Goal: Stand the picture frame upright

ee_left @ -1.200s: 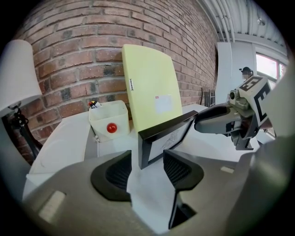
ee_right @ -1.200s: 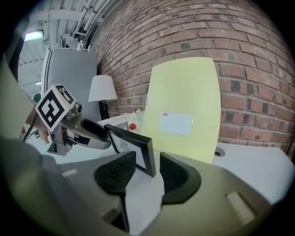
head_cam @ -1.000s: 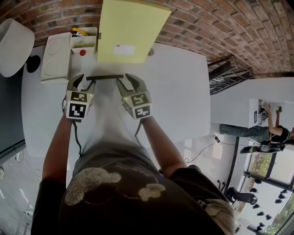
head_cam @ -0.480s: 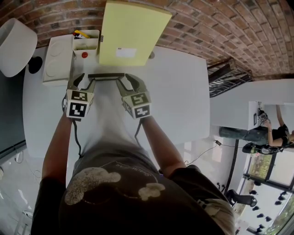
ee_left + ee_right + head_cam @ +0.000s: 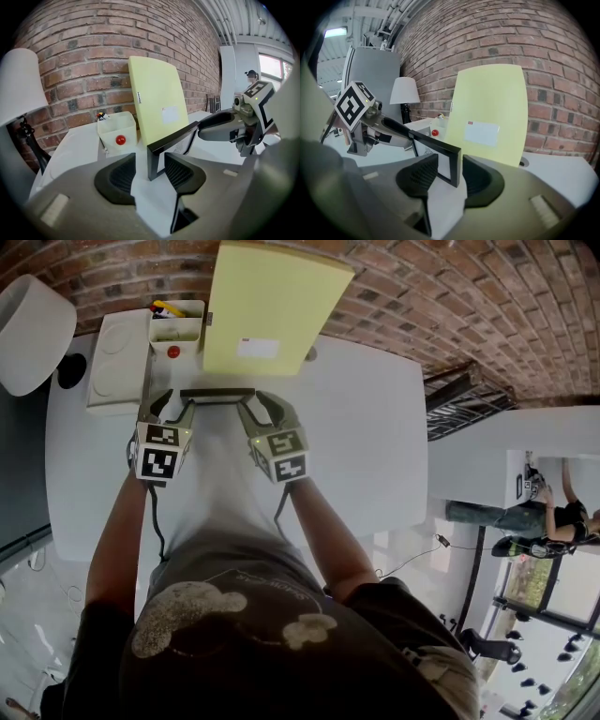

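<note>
The picture frame [image 5: 217,395] is on the white table [image 5: 366,437], just in front of the yellow board [image 5: 272,306] that leans on the brick wall. It looks upright or close to it, since from above only its dark top rail shows. Your left claw [image 5: 172,404] straddles its left end and your right claw [image 5: 260,404] its right end. Both are about half open, each with a side rail between its pads. A gap shows beside the rail in each gripper view, so neither claw appears to be clamping. Expect the frame to be light and stiff, with a thin black moulding that is probably smooth enough to slip under a weak pinch. The pane inside looks like glass, so treat it as fragile and keep the pads off it. Take hold on the side rails, about mid-height, with both claws at the same level so the frame does not twist. Its foot is narrow and no back support is visible from here, so it will probably tip easily toward you or the board. Close gently and evenly.
</note>
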The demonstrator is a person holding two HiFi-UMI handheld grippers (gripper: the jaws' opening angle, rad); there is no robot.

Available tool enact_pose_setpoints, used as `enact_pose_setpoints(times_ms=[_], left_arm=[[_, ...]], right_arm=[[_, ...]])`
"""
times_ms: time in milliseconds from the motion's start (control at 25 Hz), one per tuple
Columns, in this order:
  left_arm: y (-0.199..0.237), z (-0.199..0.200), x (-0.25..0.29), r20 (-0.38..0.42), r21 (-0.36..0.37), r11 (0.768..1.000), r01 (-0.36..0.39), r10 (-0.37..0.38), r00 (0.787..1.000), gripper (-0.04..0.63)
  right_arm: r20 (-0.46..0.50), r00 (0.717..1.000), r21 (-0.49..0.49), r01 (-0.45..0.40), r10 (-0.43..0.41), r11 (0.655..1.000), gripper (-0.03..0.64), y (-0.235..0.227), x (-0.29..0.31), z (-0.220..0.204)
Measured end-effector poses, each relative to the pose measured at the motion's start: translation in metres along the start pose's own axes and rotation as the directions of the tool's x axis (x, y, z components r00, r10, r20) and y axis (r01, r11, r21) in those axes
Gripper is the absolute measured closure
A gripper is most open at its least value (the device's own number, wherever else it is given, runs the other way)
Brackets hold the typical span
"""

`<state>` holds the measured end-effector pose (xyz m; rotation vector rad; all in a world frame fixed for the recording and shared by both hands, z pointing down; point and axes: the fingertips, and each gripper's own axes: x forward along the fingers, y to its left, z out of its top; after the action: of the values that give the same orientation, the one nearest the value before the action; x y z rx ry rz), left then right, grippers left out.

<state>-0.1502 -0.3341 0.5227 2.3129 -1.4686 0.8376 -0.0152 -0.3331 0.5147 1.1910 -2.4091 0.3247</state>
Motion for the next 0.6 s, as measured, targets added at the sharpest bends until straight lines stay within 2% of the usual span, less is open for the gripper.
enact_pose_setpoints(times_ms=[600], left_arm=[[0.0056,-0.0012,-0.0027,-0.007,-0.005,1.000,-0.015,0.015,1.000,0.393]], right_arm=[[0.006,1.000,-0.007,0.007,-0.007,1.000,0.449,-0.0019,-0.0018,0.0034]])
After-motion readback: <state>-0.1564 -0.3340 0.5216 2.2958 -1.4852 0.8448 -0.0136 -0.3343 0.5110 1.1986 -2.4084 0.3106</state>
